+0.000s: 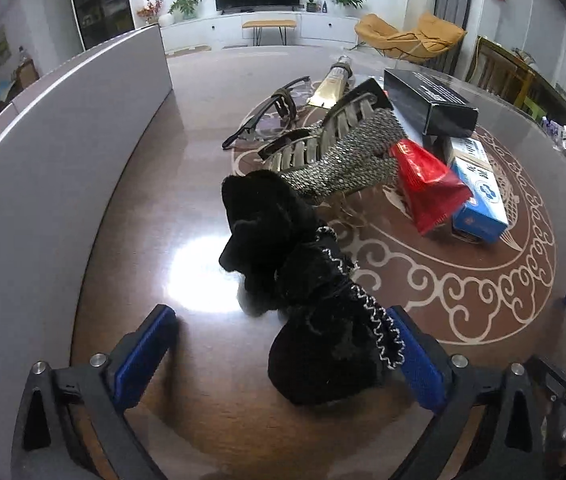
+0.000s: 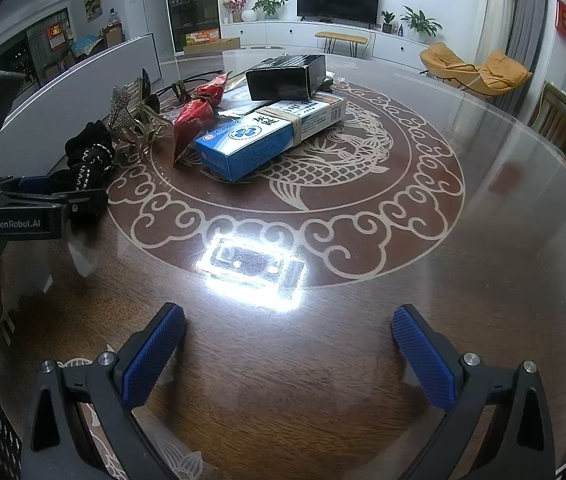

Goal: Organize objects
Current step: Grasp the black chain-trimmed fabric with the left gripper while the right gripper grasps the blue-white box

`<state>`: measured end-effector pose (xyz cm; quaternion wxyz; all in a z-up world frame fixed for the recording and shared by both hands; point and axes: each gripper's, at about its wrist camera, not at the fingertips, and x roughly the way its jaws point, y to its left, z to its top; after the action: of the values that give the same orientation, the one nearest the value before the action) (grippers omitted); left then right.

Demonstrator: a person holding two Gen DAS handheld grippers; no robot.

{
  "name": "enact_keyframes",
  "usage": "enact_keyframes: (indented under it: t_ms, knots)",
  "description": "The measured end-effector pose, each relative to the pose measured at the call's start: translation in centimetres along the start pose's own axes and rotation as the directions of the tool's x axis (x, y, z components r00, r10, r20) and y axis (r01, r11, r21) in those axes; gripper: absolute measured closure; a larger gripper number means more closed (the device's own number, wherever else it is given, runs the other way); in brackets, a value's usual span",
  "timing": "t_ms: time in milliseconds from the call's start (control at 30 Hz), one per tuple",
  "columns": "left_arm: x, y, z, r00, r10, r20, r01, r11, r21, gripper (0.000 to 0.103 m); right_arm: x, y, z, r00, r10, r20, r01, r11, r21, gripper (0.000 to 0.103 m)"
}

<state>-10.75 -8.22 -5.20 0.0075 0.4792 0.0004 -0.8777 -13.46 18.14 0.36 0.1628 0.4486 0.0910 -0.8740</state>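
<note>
The left claw point(image 1: 283, 344) stands spread around a black frilly scrunchie point(image 1: 323, 344) lying on the tabletop point(image 2: 483, 220), its right pad seemingly touching the fabric. The right claw point(image 2: 289, 344) hangs wide apart over bare wood. Farther off sit a sequined hair clip point(image 1: 339, 152), a red packet point(image 2: 195, 116) and a blue box point(image 2: 271, 136).

The left gripper point(image 1: 283, 344) stood wide apart around a black scrunchie point(image 1: 323, 344) on the table point(image 1: 155, 216); a glittery hair claw point(image 1: 335, 152) lay toward twelve o'clock.
</note>
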Motion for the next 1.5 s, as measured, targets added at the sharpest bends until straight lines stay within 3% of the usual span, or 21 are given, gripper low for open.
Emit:
enact_keyframes:
  t_ms: [733, 1133, 1233, 1333, 1433, 1500]
  knots:
    - [0.8, 0.5, 0.9, 1.0, 0.0, 0.005, 0.0, 1.0, 0.004, 0.0, 0.0, 0.0, 0.0, 1.0, 0.003, 0.0, -0.003, 1.0, -0.004, 0.0]
    - [1.1, 0.8, 0.6, 0.999, -0.022, 0.049, 0.021, 0.999, 0.028, 0.0, -0.1, -0.1, 0.1, 1.0, 0.009, -0.001, -0.009, 1.0, 0.005, 0.0]
    - [1.2, 0.8, 0.6, 0.999, -0.022, 0.05, 0.021, 0.999, 0.028, 0.0, -0.5, -1.8, 2.3, 0.996, 0.083, 0.037, -0.088, 0.978, 0.186, 0.0]
    - [1.2, 0.8, 0.6, 0.999, -0.022, 0.05, 0.021, 0.999, 0.028, 0.0, 0.2, -1.9, 6.9, 0.993, 0.087, 0.08, -0.106, 0.957, 0.271, 0.0]
    - [1.2, 0.8, 0.6, 0.999, -0.022, 0.05, 0.021, 0.999, 0.028, 0.0, 2.8, -0.8, 11.6, 0.997, 0.062, 0.055, -0.076, 0.951, 0.3, 0.001]
    - [1.2, 0.8, 0.6, 0.999, -0.022, 0.05, 0.021, 0.999, 0.028, 0.0, 4.9, -0.1, 13.6, 1.0, 0.03, 0.004, -0.029, 0.951, 0.307, 0.008]
